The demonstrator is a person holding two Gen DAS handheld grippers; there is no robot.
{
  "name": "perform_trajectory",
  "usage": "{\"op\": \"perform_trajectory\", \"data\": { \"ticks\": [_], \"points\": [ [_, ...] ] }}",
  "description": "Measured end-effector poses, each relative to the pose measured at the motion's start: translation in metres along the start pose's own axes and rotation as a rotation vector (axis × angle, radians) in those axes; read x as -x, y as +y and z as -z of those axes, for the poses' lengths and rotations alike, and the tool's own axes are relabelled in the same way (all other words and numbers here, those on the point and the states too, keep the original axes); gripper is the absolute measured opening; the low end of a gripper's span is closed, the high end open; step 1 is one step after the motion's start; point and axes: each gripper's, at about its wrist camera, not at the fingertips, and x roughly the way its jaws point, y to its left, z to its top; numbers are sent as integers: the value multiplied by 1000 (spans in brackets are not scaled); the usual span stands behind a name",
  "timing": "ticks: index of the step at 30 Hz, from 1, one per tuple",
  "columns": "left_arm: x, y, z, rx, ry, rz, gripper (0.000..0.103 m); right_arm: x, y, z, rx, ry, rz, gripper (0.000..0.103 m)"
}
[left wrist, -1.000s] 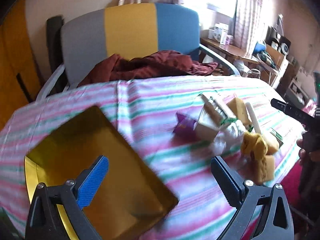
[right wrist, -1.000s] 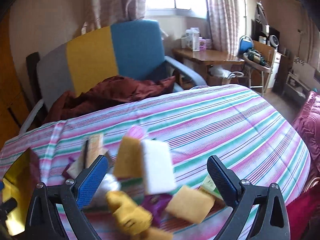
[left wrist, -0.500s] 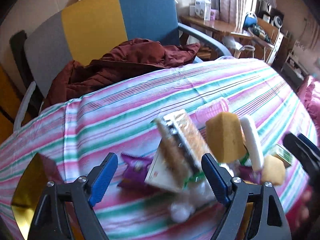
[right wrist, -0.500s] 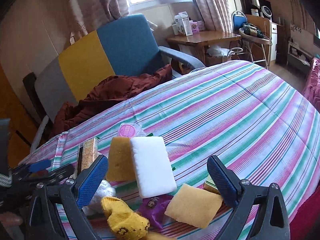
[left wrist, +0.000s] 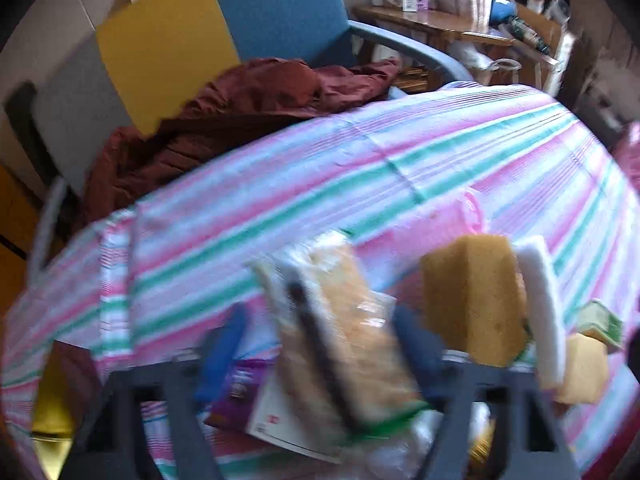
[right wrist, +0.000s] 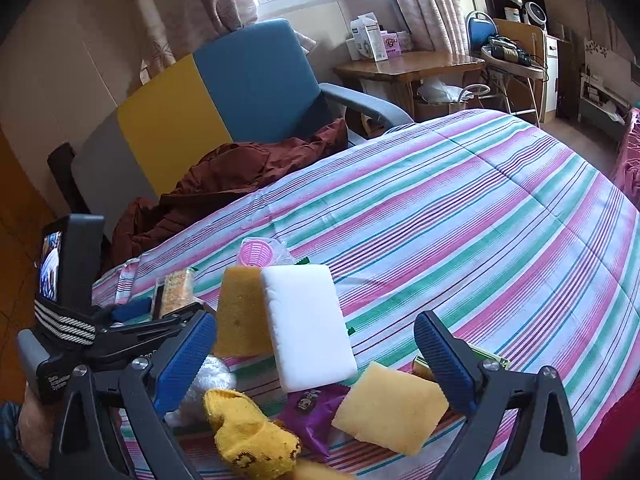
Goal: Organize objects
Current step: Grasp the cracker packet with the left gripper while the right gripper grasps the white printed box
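While the left gripper (left wrist: 320, 344) closes around a clear packet of crackers (left wrist: 348, 328), the right gripper (right wrist: 316, 354) hangs wide open over the pile on the striped bedspread (right wrist: 480, 216).

From the left: the packet sits between the blurred blue fingers (left wrist: 224, 344), seemingly not yet pinched; then an orange sponge (right wrist: 240, 312) leaning against a white sponge (right wrist: 308, 324), a yellow sock (right wrist: 248, 436) below, a purple wrapper (right wrist: 308, 408), and a pale yellow sponge (right wrist: 390, 408) by the right finger.

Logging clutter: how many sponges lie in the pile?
3: an orange sponge, a white sponge leaning beside it, a yellow sponge nearer the camera. Others may be hidden.
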Motion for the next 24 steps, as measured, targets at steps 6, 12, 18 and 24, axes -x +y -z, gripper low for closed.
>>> {"op": "perform_trajectory", "data": {
  "ticks": [6, 12, 18, 24],
  "points": [
    [26, 21, 23, 76, -70, 85, 49, -1, 1, 0, 12, 1, 11, 101],
    [67, 49, 56, 111, -141, 129, 49, -2, 14, 3, 65, 12, 3, 95],
    [102, 84, 104, 160, -172, 149, 49, -3, 51, 13, 198, 52, -67, 90],
    [123, 119, 147, 236, -188, 150, 49, -21, 106, 19, 258, 127, -136, 90]
  ]
}}
